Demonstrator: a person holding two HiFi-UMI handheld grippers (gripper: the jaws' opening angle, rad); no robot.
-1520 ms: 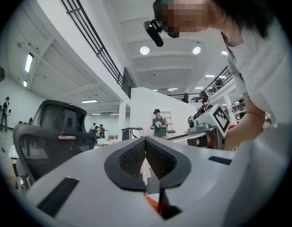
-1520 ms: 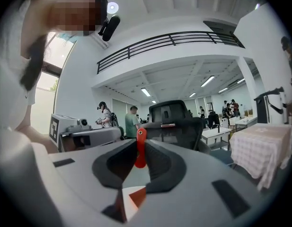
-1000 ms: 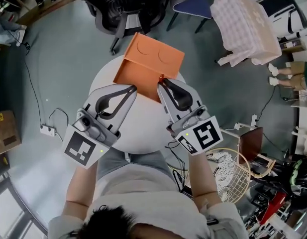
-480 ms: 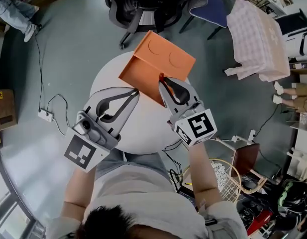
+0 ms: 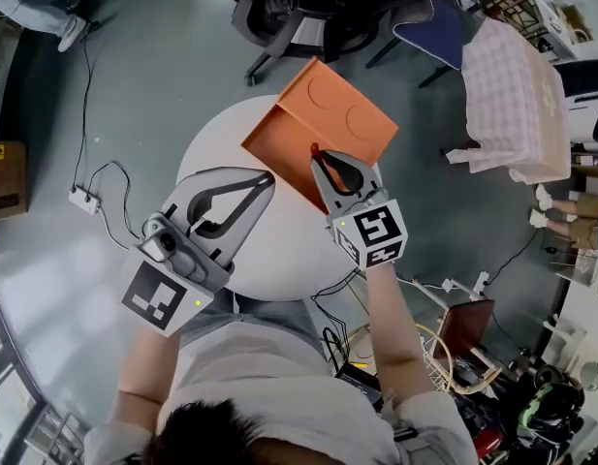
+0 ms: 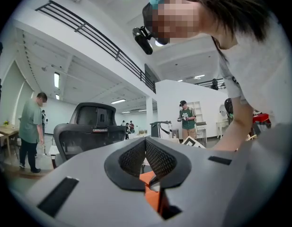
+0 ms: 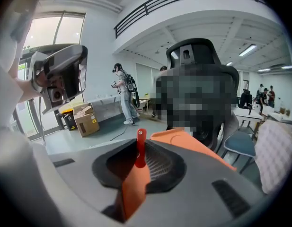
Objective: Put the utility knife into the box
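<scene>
Right hand-held gripper point(image 5: 316, 155) clamped on utility knife point(image 7: 139, 148) at near edge of box point(image 5: 349, 116); left hand-held gripper point(image 5: 267, 175) closed, empty, over table point(image 5: 279, 252)

Setting: open-plan office hall. It is being indicated by a black office chair point(image 5: 308, 8) and a blue chair point(image 5: 436, 29) being kept near a round white table point(image 5: 279, 250), a railed gallery point(image 6: 96, 39) being carried overhead, cardboard boxes point(image 7: 86, 122) being stored below a window point(image 7: 46, 30), and a power strip point(image 5: 82, 200) being left on grey floor point(image 5: 153, 95).

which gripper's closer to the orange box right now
Right. The right gripper, holding the utility knife, has its tips over the box; the left gripper sits just at its near edge.
</scene>
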